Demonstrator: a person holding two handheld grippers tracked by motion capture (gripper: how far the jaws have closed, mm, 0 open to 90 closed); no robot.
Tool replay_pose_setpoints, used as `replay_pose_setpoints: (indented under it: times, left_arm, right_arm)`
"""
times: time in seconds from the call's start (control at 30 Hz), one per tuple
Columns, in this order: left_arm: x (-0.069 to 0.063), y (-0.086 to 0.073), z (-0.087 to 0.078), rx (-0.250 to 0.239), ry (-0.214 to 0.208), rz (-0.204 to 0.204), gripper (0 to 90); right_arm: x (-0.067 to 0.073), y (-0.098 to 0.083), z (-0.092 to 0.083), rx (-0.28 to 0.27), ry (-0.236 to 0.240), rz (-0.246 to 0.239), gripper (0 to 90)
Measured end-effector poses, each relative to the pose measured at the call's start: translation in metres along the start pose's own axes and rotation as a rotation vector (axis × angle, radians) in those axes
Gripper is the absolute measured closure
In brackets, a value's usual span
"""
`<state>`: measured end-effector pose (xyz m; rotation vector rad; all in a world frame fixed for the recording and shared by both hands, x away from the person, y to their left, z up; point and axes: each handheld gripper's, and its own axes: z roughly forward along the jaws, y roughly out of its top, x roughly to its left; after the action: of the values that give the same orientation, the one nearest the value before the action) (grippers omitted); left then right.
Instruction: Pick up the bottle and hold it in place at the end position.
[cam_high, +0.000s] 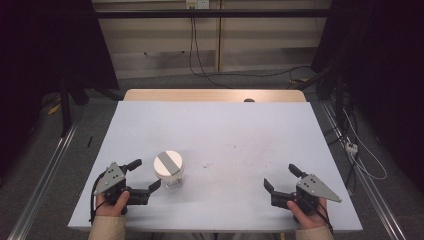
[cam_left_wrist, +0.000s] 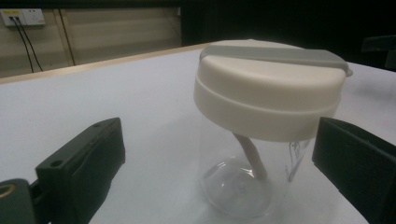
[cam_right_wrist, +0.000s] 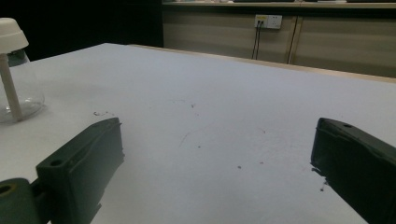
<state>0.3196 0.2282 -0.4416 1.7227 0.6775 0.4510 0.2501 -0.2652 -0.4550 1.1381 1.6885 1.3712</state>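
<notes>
A clear jar (cam_high: 169, 172) with a cream lid stands upright on the white surface (cam_high: 225, 130) at about 8 o'clock, just beside the left tongs (cam_high: 145, 175), whose jaws gape wide; the right tongs (cam_high: 281, 176), at 4 o'clock, gape empty

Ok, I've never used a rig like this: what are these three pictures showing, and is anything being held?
A person's hands work two handheld two-jaw grippers; there is no robot arm. The high view looks down on a white table. The left gripper and right gripper both stand open and hold nothing. The other two pictures come from cameras riding on each gripper, looking along its black jaws. On the table stands a clear jar with a cream lid, upright, just ahead of the left gripper's jaws and between their lines, not gripped. A pale tube hangs inside it.
</notes>
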Motion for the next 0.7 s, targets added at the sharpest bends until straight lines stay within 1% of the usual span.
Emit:
replay_pose_setpoints:
  times: [0.07, 0.1, 0.17, 0.27, 0.33, 0.37, 0.4, 0.43, 0.47, 0.63, 0.67, 0.7]
  left_arm:
    - [0.0000, 0.0003, -0.0008, -0.008, 0.000, 0.005, 2.2]
    - [-0.0003, 0.0001, -0.0013, -0.018, -0.006, -0.014, 2.2]
    - [0.0002, 0.0000, -0.0012, -0.011, -0.004, -0.009, 2.2]
    - [-0.0005, -0.0003, 0.0001, 0.008, -0.001, -0.016, 2.3]
    - [-0.0008, -0.0001, 0.0006, 0.009, -0.013, -0.006, 2.3]
    - [-0.0013, -0.0006, 0.0011, 0.023, -0.017, -0.006, 2.5]
    - [-0.0013, -0.0006, 0.0011, 0.023, -0.017, -0.006, 2.6]
    - [-0.0008, -0.0013, 0.0023, 0.041, -0.022, 0.002, 2.6]
    - [-0.0011, -0.0016, 0.0025, 0.049, -0.021, 0.008, 2.6]
    - [-0.0019, -0.0015, 0.0040, 0.062, -0.028, 0.018, 2.6]
    - [-0.0024, -0.0019, 0.0051, 0.066, -0.027, 0.013, 2.6]
    - [-0.0026, -0.0016, 0.0073, 0.073, -0.034, 0.018, 2.6]
  right_arm:
    - [0.0003, 0.0002, 0.0001, 0.000, 0.002, -0.002, 2.0]
    - [0.0006, 0.0004, 0.0001, -0.001, 0.002, -0.004, 2.0]
    - [0.0002, 0.0007, -0.0006, -0.004, 0.001, -0.002, 2.0]
    - [-0.0004, 0.0010, -0.0011, -0.010, 0.001, -0.003, 2.0]
    - [-0.0003, 0.0011, -0.0010, -0.009, 0.002, -0.004, 2.0]
    - [-0.0003, 0.0010, -0.0010, -0.009, 0.003, -0.005, 2.0]
    - [-0.0003, 0.0010, -0.0010, -0.009, 0.003, -0.005, 2.0]
    - [-0.0002, 0.0010, -0.0009, -0.008, 0.005, -0.008, 2.0]
    - [-0.0001, 0.0011, -0.0009, -0.008, 0.005, -0.008, 2.0]
    - [0.0002, 0.0012, -0.0009, -0.003, 0.003, -0.011, 2.0]
    - [0.0001, 0.0012, -0.0008, -0.003, 0.004, -0.011, 2.0]
    - [0.0000, 0.0012, -0.0007, -0.004, 0.004, -0.012, 2.0]
